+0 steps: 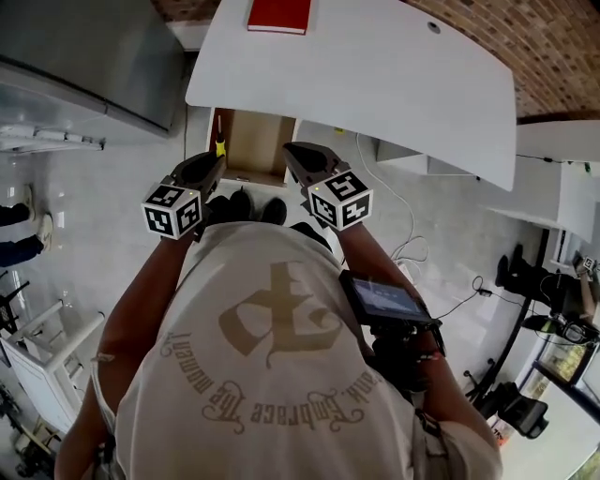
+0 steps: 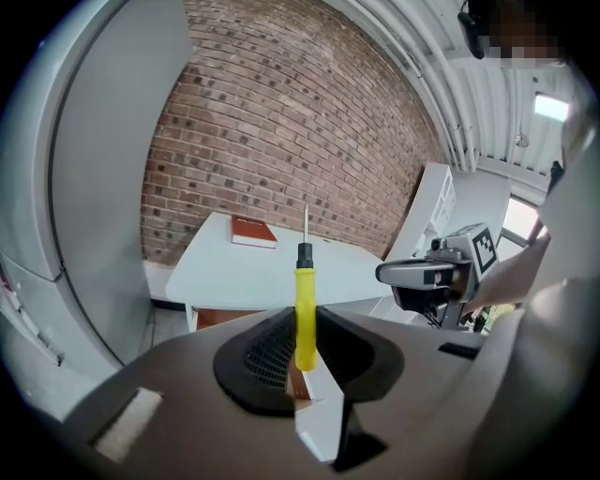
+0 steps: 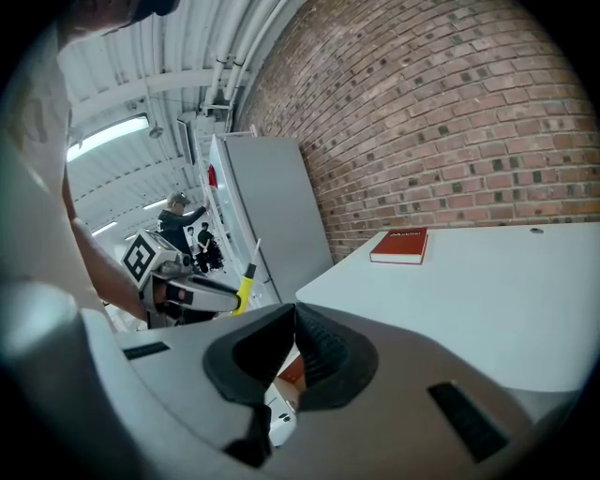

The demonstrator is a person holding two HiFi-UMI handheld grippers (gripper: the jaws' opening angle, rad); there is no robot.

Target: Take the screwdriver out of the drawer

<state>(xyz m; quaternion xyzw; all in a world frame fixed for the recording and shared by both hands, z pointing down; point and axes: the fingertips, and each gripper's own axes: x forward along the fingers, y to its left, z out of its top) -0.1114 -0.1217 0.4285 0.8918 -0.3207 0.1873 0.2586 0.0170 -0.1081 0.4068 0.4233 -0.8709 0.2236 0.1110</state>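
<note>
- A brick wall [image 2: 281, 112] backed the white worktop [image 1: 394, 84], and a wooden drawer [image 1: 253, 145] stood open under its near edge.
- The left gripper [image 2: 302, 347] was clamped on the yellow handle of the screwdriver [image 2: 305, 309], shaft upright, seemingly clear of the drawer.
- The right gripper [image 3: 292, 323] had its jaws together on nothing.
- A firm squeeze and a straight lift away from the worktop edge would suit.
- The red book [image 1: 278, 15] bore a white title too small to read, and the ornate lettering on the shirt [image 1: 272, 375] was unclear.

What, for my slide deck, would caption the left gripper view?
Left gripper clamps a yellow screwdriver upright, shaft up, before a white table and brick wall.
</note>
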